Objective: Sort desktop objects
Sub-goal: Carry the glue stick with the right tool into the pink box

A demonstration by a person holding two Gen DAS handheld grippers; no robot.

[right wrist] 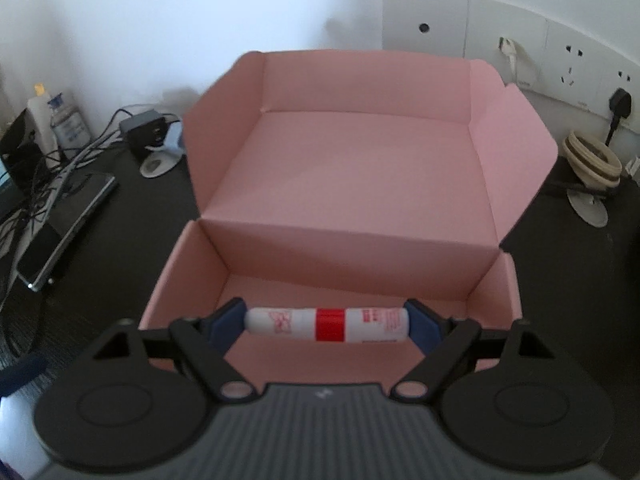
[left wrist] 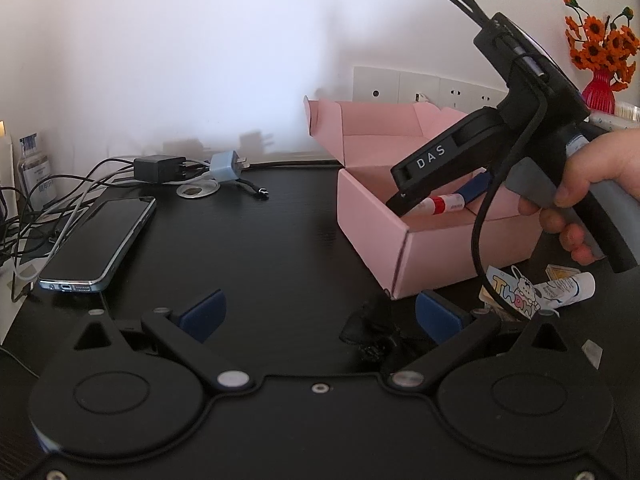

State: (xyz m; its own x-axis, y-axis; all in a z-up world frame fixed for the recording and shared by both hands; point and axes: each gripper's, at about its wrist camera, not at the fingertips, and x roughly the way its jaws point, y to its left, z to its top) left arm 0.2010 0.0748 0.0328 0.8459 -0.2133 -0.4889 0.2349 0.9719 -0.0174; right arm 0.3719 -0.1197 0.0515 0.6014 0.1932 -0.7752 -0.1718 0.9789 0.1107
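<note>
Black jaw arms of the left gripper (left wrist: 320, 314) fill the bottom of the left wrist view, their blue pads spread apart with nothing between them. Just ahead of them, on the black desk (left wrist: 248, 248), lies a small crumpled black item (left wrist: 374, 334) that cannot be identified. A dark smartphone (left wrist: 100, 238) rests further left, beside a tangle of cables (left wrist: 36, 208), a black charger (left wrist: 158, 168) and a pale blue plug (left wrist: 226, 166). To the right stands an open pink box (left wrist: 376, 236) with its lid leaning back toward the white wall.

A person's hand (left wrist: 580, 204) holds the right gripper (right wrist: 326, 326) tilted down into that box. From the right wrist view, its blue pads are clamped on the two ends of a white tube with a red band (right wrist: 326, 325), which lies crosswise between them, above the near part of the box floor. Whether the tube touches the floor cannot be told. The box interior appears otherwise bare from this angle.

Near the front right corner of the box, on the desk, lie a cartoon sticker card (left wrist: 516, 290) and a small white tube (left wrist: 568, 286). Wall sockets (right wrist: 500, 40) line the wall behind the box, and a red vase of orange flowers (left wrist: 600, 56) stands at the far right.
</note>
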